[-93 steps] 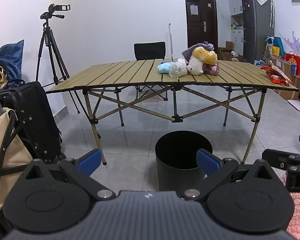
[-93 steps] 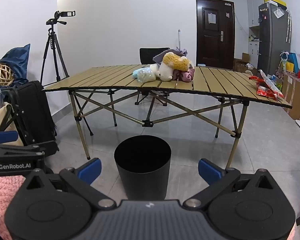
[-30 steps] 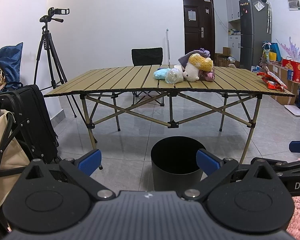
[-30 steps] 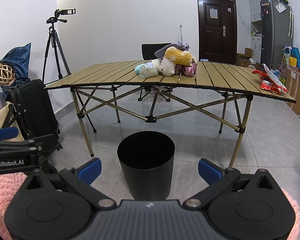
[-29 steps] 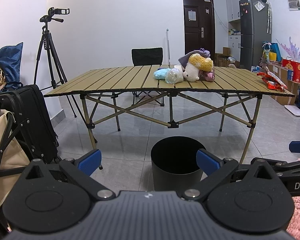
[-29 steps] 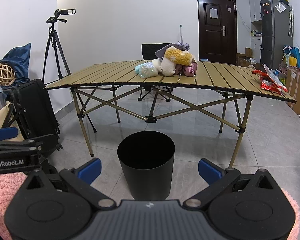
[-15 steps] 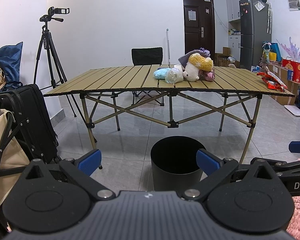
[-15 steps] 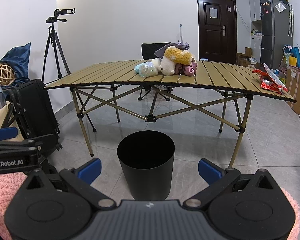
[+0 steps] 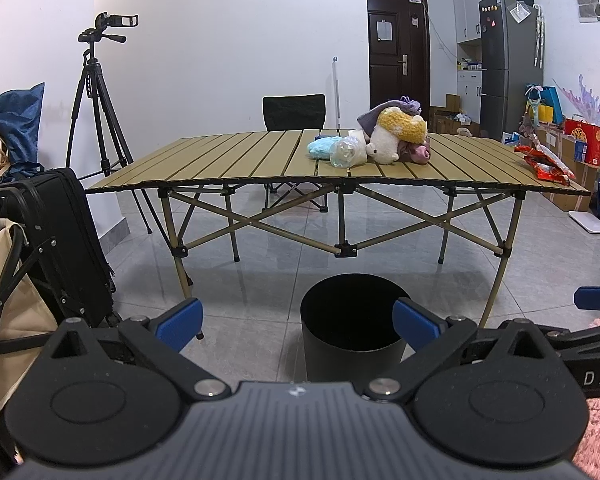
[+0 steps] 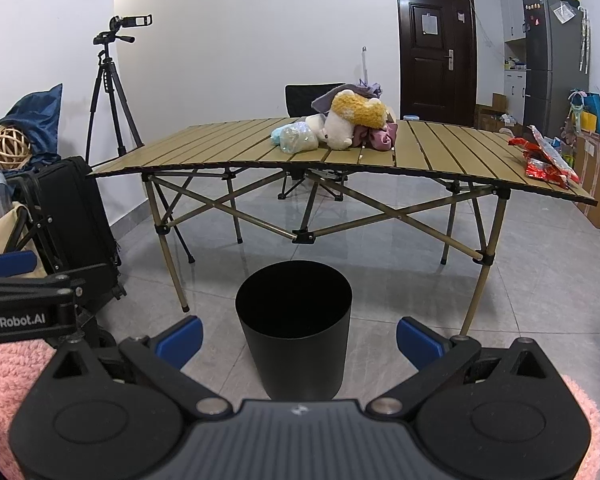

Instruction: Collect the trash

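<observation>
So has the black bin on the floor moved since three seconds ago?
Cannot tell for sure. The black bin sits in front of the folding table, below its middle brace, as before; the slight shifts in both views look like camera motion.

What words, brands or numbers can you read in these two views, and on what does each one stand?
"GenRobot.AI": on the side of the left claw, seen from the right wrist view.
"DAS": cut off by the frame edge, on the side of the right claw, seen from the left wrist view.
Paper on the door, gift boxes, red snack wrappers: print too small to read.
</observation>
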Demonstrator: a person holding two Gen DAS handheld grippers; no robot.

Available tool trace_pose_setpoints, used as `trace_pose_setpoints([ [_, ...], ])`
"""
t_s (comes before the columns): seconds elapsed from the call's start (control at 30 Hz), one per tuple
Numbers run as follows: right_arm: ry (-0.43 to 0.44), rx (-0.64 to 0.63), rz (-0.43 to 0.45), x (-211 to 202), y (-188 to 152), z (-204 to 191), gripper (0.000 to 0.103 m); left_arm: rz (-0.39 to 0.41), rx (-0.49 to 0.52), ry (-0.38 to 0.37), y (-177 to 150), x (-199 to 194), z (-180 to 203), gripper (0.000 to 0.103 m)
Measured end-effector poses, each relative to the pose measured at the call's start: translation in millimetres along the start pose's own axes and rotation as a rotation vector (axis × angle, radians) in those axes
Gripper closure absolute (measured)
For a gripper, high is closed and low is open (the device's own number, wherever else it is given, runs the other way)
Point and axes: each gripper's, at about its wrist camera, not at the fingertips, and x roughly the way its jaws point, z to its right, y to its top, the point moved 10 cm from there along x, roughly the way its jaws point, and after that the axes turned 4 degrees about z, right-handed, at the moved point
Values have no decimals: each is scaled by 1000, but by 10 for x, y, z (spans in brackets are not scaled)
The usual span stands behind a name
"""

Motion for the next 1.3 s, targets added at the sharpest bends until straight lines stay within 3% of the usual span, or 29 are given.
trace_pose_setpoints([
  [0.47, 21, 1, -14, 316, 173, -23, 0, 1, -17, 9, 201, 285, -47, 0],
  [1.3, -38, 25, 22, 1295, 803, 353, 0, 36, -28, -2, 817, 1296, 5, 0],
])
